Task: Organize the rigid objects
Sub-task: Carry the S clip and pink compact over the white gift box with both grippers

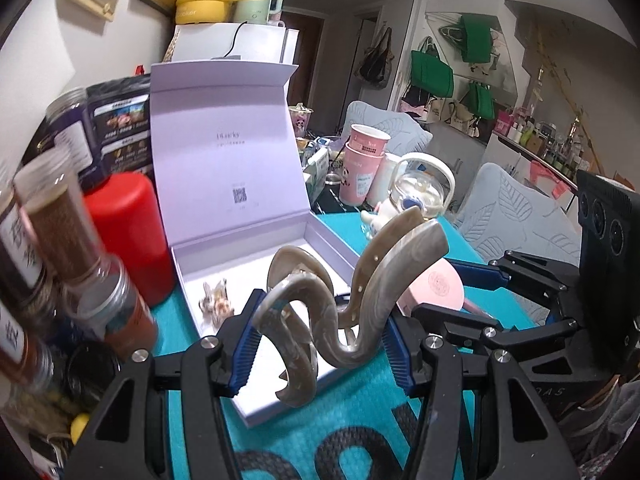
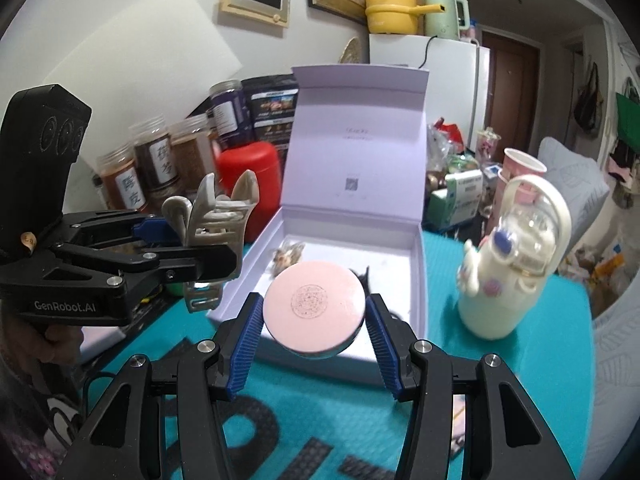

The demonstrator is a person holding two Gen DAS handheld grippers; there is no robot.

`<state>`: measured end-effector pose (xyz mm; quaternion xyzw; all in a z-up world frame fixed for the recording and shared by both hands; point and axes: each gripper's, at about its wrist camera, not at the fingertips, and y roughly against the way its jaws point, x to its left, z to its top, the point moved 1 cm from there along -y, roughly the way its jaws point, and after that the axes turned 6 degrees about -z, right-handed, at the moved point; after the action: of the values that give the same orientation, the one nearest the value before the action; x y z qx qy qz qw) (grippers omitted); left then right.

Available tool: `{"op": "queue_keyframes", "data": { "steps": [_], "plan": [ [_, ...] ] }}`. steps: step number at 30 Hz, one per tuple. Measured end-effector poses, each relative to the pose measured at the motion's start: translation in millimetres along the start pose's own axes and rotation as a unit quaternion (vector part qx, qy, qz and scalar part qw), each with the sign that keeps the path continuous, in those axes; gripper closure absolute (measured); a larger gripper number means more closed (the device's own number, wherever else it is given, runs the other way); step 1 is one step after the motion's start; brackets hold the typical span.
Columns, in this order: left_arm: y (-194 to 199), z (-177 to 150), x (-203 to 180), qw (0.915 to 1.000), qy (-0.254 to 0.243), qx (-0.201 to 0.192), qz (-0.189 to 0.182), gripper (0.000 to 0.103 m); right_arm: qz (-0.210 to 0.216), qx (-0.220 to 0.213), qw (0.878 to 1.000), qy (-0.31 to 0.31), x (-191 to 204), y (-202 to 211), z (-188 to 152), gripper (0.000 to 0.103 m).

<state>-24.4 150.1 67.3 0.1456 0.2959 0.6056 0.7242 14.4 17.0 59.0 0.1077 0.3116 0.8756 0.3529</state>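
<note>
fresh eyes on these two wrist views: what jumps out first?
Both grippers are loaded above the open white box on the teal mat: the left gripper clamps a big marbled grey hair claw, the right gripper a round pink compact. A small clip already lies in the box, with a red canister to its left.

Looked like somebody's lived-in home, dining corner probably. A yellow electric cooker (image 2: 390,10) and a green kettle (image 2: 442,14) sat on top of a white fridge (image 2: 430,80), spice jars (image 2: 154,162) crowded the wall, and green tote bags (image 1: 432,68) hung near what seemed a doorway.
</note>
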Motion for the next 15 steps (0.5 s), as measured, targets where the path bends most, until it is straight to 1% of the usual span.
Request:
{"op": "queue_keyframes", "data": {
  "steps": [7, 12, 15],
  "plan": [
    [-17.4, 18.2, 8.2, 0.9999, -0.006, -0.001, 0.010, 0.048, -0.004, -0.010, 1.000, 0.001, -14.0, -15.6, 20.9, 0.051],
    [-35.6, 24.8, 16.0, 0.9994, -0.012, 0.015, 0.028, 0.048, -0.015, -0.016, 1.000, 0.008, -21.4, -32.3, 32.2, 0.052],
    [-45.7, 25.7, 20.6, 0.9992, -0.011, 0.025, 0.029, 0.048, -0.012, -0.016, 1.000, 0.010, -24.8, -45.5, 36.6, 0.051]
  ]
}}
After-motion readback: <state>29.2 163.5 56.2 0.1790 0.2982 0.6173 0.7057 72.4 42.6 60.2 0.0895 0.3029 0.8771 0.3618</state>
